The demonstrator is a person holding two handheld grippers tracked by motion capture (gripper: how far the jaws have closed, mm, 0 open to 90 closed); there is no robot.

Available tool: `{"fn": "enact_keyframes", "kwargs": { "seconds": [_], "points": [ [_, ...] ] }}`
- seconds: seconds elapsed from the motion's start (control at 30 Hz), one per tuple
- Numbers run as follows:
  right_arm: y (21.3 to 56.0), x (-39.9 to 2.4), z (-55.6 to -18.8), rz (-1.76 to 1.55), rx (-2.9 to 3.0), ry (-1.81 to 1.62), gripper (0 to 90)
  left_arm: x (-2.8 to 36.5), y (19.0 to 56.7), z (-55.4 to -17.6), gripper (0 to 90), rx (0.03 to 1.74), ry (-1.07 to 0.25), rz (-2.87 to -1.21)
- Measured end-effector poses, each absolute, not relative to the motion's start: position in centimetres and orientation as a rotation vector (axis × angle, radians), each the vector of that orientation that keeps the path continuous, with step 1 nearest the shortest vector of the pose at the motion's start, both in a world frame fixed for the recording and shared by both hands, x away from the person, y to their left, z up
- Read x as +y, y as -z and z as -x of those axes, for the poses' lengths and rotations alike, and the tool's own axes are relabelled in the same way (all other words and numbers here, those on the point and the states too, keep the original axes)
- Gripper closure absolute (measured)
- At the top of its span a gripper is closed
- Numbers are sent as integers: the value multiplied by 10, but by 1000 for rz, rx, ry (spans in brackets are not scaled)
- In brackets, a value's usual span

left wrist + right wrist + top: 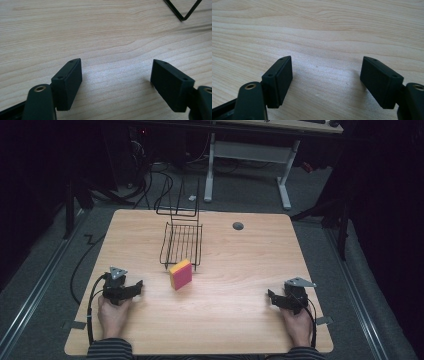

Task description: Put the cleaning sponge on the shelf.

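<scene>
With both my left gripper [134, 287] and right gripper [272, 298] gaping and empty, I judge the yellow-and-pink foam sponge block [180, 274] light and squashy, best pinched gently across its flat sides.

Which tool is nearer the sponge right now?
Left. The left tool sits just left of the sponge; the right tool is far off to its right, near the table edge.

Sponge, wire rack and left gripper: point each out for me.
Sponge [180, 274], high view, on its pink front face.
Wire rack [181, 243], high view, on the bars of its floor.
Left gripper [116, 72], left gripper view, midway between its open jaws, over bare table.
</scene>
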State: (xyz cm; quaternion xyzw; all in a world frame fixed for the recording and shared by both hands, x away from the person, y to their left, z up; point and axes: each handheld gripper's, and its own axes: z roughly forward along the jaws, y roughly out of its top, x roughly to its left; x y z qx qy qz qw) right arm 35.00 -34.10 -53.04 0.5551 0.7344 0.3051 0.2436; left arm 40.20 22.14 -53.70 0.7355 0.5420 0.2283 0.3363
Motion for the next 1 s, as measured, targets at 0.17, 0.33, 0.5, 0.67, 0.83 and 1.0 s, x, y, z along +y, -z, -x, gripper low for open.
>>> {"fn": "enact_keyframes", "kwargs": {
  "seconds": [0.17,0.33,0.5,0.67,0.83,1.0],
  "points": [
    [530,-341,-350,-1517,2006,-834,263,222,537,-402,257,1412,-593,-1915],
    [530,-341,-350,-1518,2006,-834,263,222,537,-402,258,1409,-592,-1916],
    [530,-341,-350,-1518,2005,-833,263,223,537,-402,269,1404,-578,-1911],
    [530,-341,-350,-1518,2005,-833,263,221,537,-402,254,1395,-592,-1930],
    [530,-341,-350,-1521,2005,-833,263,219,537,-402,239,1383,-596,-1951],
    [530,-341,-350,-1522,2004,-833,263,219,537,-402,226,1386,-593,-1948]
  ]
}}
